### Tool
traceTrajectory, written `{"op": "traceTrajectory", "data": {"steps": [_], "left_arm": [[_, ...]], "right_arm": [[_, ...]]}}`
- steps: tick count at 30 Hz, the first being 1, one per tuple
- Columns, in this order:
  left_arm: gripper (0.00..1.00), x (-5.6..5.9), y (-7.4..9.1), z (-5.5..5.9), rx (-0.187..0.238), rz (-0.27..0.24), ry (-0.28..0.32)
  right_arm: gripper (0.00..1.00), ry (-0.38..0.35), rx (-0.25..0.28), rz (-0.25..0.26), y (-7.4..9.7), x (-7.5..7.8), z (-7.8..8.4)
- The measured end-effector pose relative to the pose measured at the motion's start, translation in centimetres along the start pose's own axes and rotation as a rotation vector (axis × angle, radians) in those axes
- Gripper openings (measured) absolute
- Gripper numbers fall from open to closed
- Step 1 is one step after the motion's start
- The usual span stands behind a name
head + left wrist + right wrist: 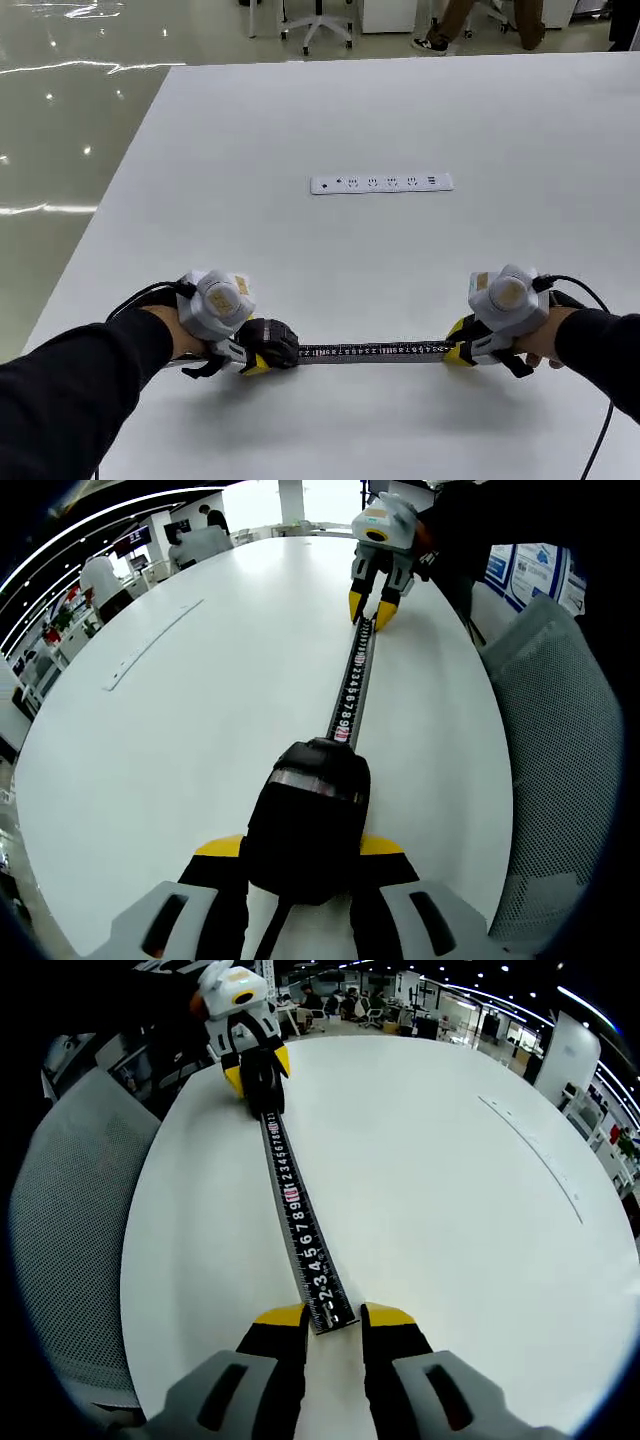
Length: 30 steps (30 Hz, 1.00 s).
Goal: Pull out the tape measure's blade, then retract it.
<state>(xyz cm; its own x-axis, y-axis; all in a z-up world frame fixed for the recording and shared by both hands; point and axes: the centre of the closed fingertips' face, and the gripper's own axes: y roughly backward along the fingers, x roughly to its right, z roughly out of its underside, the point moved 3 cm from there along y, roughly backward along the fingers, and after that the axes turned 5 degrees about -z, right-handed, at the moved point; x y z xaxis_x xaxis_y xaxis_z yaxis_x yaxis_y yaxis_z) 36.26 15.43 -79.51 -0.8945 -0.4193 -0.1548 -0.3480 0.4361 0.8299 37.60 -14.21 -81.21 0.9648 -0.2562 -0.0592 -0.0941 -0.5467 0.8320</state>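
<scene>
Outwardly, white workbench (400,110), glossy office floor (70,100); left tool (300,848) tight on tape measure (310,815), right tool (333,1316) tight on blade (298,1225).

Left tool (258,356) grips the case (272,343); blade (372,351) reaches right tool (457,354), grip unclear.

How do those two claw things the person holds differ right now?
The left gripper clamps the bulky black tape measure case, jaws spread wide; the right gripper pinches the tip of the thin blade, jaws much closer together. The left gripper sits where the blade leaves the case, the right gripper at its numbered start. Both have yellow-tipped jaws and sit low over the white table.
</scene>
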Motion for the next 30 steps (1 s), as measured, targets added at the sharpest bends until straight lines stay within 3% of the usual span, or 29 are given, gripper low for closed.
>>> {"op": "traceTrajectory", "data": {"steps": [3, 5, 6, 8, 10, 11, 13, 14, 16, 19, 23, 27, 29, 30], "left_arm": [[0.45, -1.2, 1.2, 0.4, 0.058, -0.092, 0.094], [0.57, -1.8, 2.4, 0.8, 0.121, -0.147, 0.211], [0.64, -1.7, 3.1, 1.0, 0.160, -0.140, 0.318], [0.81, -1.3, 4.1, 1.6, 0.210, -0.114, 0.433], [0.88, -1.6, 5.0, 2.2, 0.257, -0.161, 0.474], [0.91, -1.6, 5.8, 2.3, 0.320, -0.190, 0.493], [1.00, -1.4, 6.6, 2.5, 0.389, -0.236, 0.486], [1.00, -1.3, 7.1, 3.1, 0.408, -0.292, 0.468], [1.00, -0.1, 7.5, 4.3, 0.390, -0.292, 0.557], [1.00, 1.5, 8.5, 4.7, 0.385, -0.288, 0.617], [1.00, 2.8, 9.9, 4.3, 0.425, -0.321, 0.606], [1.00, 4.4, 9.7, 4.7, 0.427, -0.263, 0.659], [1.00, 5.0, 9.6, 5.6, 0.385, -0.276, 0.614], [1.00, 5.0, 9.6, 5.8, 0.384, -0.281, 0.618]], "right_arm": [[0.25, -0.069, 0.085, 0.074, 0.8, 0.2, -0.4], [0.31, -0.104, 0.129, 0.112, 1.6, 0.0, -0.3], [0.34, -0.118, 0.150, 0.136, 2.1, -0.2, -0.1], [0.40, -0.151, 0.191, 0.171, 3.1, -0.6, 0.2], [0.46, -0.179, 0.225, 0.206, 4.0, -1.0, 0.5], [0.51, -0.198, 0.239, 0.233, 4.7, -1.4, 1.1], [0.56, -0.210, 0.244, 0.260, 5.6, -2.0, 1.8], [0.58, -0.224, 0.254, 0.285, 6.4, -2.4, 2.4], [0.66, -0.239, 0.297, 0.341, 7.7, -2.9, 3.2], [0.84, -0.265, 0.320, 0.356, 9.2, -3.8, 4.4], [0.89, -0.325, 0.358, 0.399, 11.4, -4.9, 6.1], [1.00, -0.358, 0.370, 0.400, 12.3, -6.7, 7.3], [1.00, -0.321, 0.345, 0.399, 12.4, -7.6, 7.6], [1.00, -0.306, 0.312, 0.399, 12.5, -8.0, 8.0]]}}
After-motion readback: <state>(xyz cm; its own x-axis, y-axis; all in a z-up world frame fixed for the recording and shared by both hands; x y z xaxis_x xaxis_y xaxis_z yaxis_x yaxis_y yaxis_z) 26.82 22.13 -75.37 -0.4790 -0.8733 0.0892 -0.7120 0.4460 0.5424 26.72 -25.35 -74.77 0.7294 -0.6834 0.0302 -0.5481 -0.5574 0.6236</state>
